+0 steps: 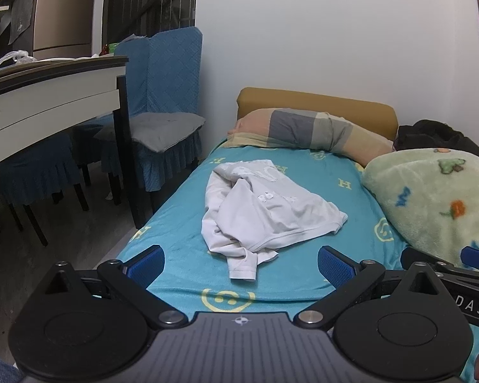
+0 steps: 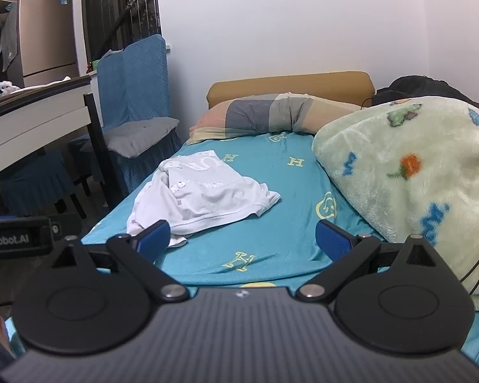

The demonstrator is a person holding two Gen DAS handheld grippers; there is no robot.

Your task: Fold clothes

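Left wrist view: we read "DAS" at 3 o'clock on our right gripper (image 1: 475,257). Our left gripper (image 1: 241,263) stood wide, holding nothing, like the right. A crumpled white shirt (image 1: 265,210) lay at 12 o'clock on the "H" bedsheet (image 1: 351,239), a fluffy blanket (image 1: 431,198) at 2 o'clock.

A white garment (image 1: 265,207) lies crumpled on the teal bedsheet (image 1: 351,255).

On the bed (image 1: 271,274) lie 1 crumpled white garment (image 1: 265,210), 1 striped pillow (image 1: 306,131) and 1 green fleece blanket (image 1: 437,198). Left stand 1 bench (image 1: 48,102) and 2 blue-covered chairs (image 1: 163,102). 2 grippers: left gripper (image 1: 241,263), right gripper (image 2: 242,241).
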